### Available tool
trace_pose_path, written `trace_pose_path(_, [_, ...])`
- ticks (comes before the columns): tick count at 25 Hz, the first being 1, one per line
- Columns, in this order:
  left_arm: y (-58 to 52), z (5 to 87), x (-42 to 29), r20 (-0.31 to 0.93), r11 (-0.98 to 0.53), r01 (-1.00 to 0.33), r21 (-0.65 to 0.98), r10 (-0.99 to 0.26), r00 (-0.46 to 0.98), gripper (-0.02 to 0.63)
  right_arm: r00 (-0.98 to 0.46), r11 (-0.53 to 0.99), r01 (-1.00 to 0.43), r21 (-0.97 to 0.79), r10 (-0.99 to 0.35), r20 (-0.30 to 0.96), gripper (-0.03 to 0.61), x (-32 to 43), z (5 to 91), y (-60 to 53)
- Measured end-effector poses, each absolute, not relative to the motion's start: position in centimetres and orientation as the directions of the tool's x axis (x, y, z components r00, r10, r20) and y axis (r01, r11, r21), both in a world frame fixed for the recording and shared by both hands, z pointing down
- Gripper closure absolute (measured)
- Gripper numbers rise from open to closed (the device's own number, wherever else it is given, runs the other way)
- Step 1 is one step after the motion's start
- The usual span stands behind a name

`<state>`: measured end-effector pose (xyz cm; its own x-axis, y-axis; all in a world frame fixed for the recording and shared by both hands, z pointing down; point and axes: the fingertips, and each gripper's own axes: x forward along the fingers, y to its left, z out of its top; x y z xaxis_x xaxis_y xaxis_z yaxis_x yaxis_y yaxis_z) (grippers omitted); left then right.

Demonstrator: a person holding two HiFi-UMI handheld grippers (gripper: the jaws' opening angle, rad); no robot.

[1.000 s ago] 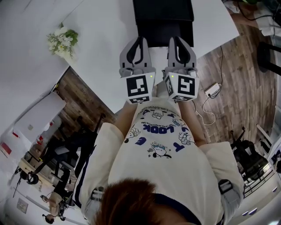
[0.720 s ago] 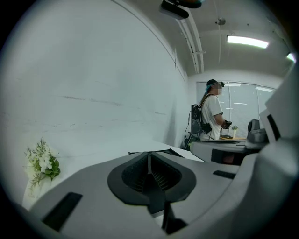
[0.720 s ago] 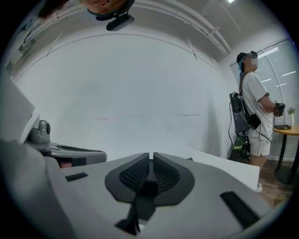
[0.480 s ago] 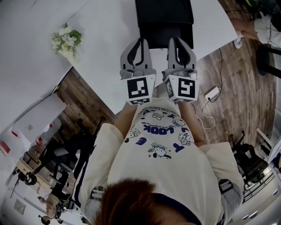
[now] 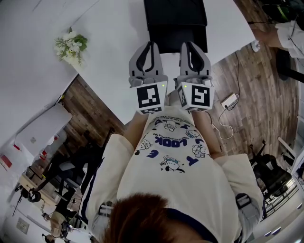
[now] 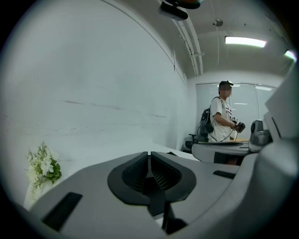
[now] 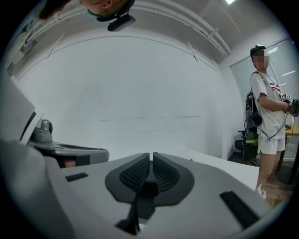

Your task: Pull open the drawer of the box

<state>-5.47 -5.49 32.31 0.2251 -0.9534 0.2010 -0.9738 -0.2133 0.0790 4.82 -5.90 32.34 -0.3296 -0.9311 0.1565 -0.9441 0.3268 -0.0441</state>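
**Holding both tongs shut in front of the black box**

Resting side by side over the white desk (image 5: pixel 114 57), the left tongs (image 5: pixel 151 45) and the right tongs (image 5: pixel 189 44) point away from the wearer towards the far edge. In the left gripper view the left tongs (image 6: pixel 149 154) have their two ribbed pads pressed together with only a hairline seam, and nothing is caught between them. The right gripper view shows the same for the right tongs (image 7: pixel 152 155): pads together, nothing in them. Each carries its marker cube (image 5: pixel 151 97) at the near end, just above the wearer's white printed shirt (image 5: pixel 171 156).

Just beyond the tips, at the far side of the desk, stands the box (image 5: pixel 175 12), black, with its front turned towards the tongs. Neither pair touches it as far as the head view shows. Its drawer (image 5: pixel 178 38) is in that front face; how far out it stands cannot be told from above.

A bunch of white flowers (image 5: pixel 70 45) lies far to the left on the desk. To the right the wooden floor (image 5: pixel 256 95) holds a white power strip (image 5: pixel 229 98) with its cable. Another person (image 7: pixel 266 116) stands well off at the right of the room.
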Motion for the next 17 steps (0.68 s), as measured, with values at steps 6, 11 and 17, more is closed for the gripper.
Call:
trace_pose_path(6, [-5.31,32.41,-5.32,0.201,-0.221,-0.972,0.078,-0.952,0.232,0.584,-0.326,0.323,-0.945,-0.043,-0.932,0.156,0.537,4.79,32.42,-5.7])
trace_pose_path(11, [-5.27,32.35,-5.03,0.201,-0.227,-0.971,0.076,-0.95,0.238,0.584,-0.322,0.318,-0.947,-0.049,-0.934,0.157,0.537,5.06,32.42,-5.59])
trace_pose_path(17, [-5.12,32.05,-5.25,0.198,-0.228,-0.97,0.082,-0.95,0.24,0.584,-0.319,0.315,-0.948,-0.054,-0.934,0.158,0.537,4.84,32.31,-5.37])
